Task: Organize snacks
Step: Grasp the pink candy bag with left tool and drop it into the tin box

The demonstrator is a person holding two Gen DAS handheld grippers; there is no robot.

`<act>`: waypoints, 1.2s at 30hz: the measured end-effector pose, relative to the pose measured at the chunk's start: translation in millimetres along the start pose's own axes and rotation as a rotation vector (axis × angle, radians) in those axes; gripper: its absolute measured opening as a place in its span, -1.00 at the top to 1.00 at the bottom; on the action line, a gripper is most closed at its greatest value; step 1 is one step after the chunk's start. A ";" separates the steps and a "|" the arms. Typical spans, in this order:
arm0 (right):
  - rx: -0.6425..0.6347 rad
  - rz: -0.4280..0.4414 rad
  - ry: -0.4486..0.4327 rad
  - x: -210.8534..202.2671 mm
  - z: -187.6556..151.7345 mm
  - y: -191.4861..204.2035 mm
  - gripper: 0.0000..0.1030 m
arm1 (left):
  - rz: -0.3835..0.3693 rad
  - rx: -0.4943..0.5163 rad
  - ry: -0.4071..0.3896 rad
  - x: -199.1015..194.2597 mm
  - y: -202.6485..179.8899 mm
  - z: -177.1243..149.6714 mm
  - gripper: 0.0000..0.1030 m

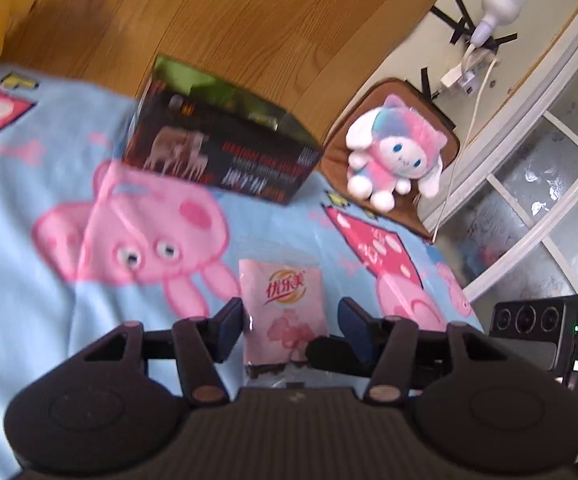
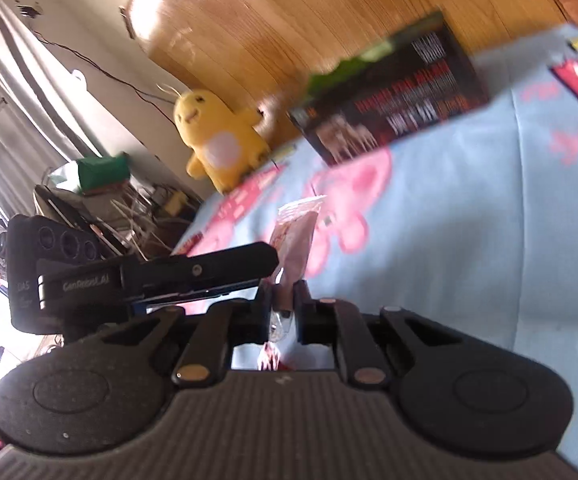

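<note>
Left gripper (image 1: 291,322): jaws stood about half open at the bottom centre of the left wrist view, one finger (image 1: 229,320) on each side of the pink snack packet (image 1: 283,312); the left pad sat right at the packet's edge, the right pad stood clear of it, so no squeeze here.
Pink snack packet: lay in the lower middle of that view on the light blue blanket (image 1: 49,168) with its pink cartoon print, top end towards the dark box (image 1: 217,148), near end hidden under the gripper body.
Dark box: upper centre, resting on the blanket at its far edge, well apart from the packet.
Plush cat (image 1: 393,156): right of the box, on a brown cushion (image 1: 429,128) beside the blanket.
Right gripper (image 2: 283,304): jaws were pinched close together at the centre of the right wrist view, clamped on the packet's (image 2: 295,236) near end, the packet seen edge-on and rising up the frame.
Yellow plush (image 2: 217,136): upper left of the right wrist view, at the blanket's far edge.
</note>
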State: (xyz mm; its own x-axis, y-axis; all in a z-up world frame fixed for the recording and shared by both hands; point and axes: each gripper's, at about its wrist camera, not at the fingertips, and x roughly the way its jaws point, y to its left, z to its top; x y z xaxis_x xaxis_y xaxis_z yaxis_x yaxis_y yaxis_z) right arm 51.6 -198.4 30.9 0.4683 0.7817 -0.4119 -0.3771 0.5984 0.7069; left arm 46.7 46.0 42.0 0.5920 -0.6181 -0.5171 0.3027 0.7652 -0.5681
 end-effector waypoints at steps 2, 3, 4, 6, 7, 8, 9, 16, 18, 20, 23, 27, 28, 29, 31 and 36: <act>0.002 -0.008 -0.008 4.0 7.7 -2.4 0.73 | 0.009 0.013 -0.002 3.8 -1.8 8.9 -0.01; 0.003 -0.013 -0.011 6.3 12.7 -3.8 0.74 | 0.016 0.023 -0.004 5.9 -2.1 14.0 0.01; 0.003 -0.016 -0.020 7.9 18.2 -4.9 0.74 | 0.024 0.031 -0.010 8.4 -2.9 20.6 0.03; -0.009 -0.021 -0.044 11.3 31.3 -5.4 0.74 | 0.033 0.044 -0.025 13.6 -3.7 36.2 0.03; -0.021 -0.026 -0.059 13.4 38.6 -4.4 0.74 | 0.038 0.054 -0.035 16.3 -4.9 45.2 0.03; -0.035 -0.031 -0.076 16.2 46.5 -3.8 0.74 | 0.045 0.067 -0.047 19.2 -6.4 54.7 0.03; -0.047 -0.037 -0.092 19.3 54.4 -3.1 0.74 | 0.052 0.082 -0.059 22.5 -7.4 64.5 0.03; -0.108 -0.076 -0.187 51.7 120.2 -5.5 0.74 | 0.128 0.137 -0.151 53.6 -6.6 134.1 0.02; -0.133 -0.090 -0.195 68.2 137.7 -6.3 0.73 | 0.157 0.118 -0.170 64.4 1.1 150.7 0.00; -0.134 -0.110 -0.183 86.2 151.5 -10.0 0.73 | 0.195 0.087 -0.171 77.9 11.8 162.3 0.00; -0.148 -0.147 -0.146 109.5 159.6 -17.6 0.66 | 0.250 0.032 -0.150 94.6 32.6 169.1 -0.08; -0.210 -0.219 -0.144 126.1 155.8 -16.1 0.39 | 0.324 0.024 -0.146 105.7 41.8 168.5 -0.20; -0.214 -0.226 -0.142 124.9 156.4 -14.4 0.39 | 0.327 0.015 -0.146 105.1 39.9 167.5 -0.26; -0.214 -0.236 -0.143 122.0 155.5 -12.9 0.39 | 0.314 0.004 -0.142 103.4 39.1 166.6 -0.30; -0.221 -0.264 -0.153 114.4 152.3 -8.0 0.30 | 0.296 0.003 -0.142 96.8 37.5 163.2 -0.38; -0.185 -0.284 -0.246 71.9 135.9 -6.7 0.19 | 0.279 0.009 -0.205 63.8 28.0 152.3 -0.41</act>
State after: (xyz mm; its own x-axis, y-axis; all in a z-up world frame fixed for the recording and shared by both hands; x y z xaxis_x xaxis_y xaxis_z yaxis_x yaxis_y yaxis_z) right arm 196.4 -170.1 74.8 0.7429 0.5290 -0.4102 -0.3319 0.8233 0.4605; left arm 206.8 55.4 90.6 0.7901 -0.3366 -0.5122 0.1139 0.9018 -0.4170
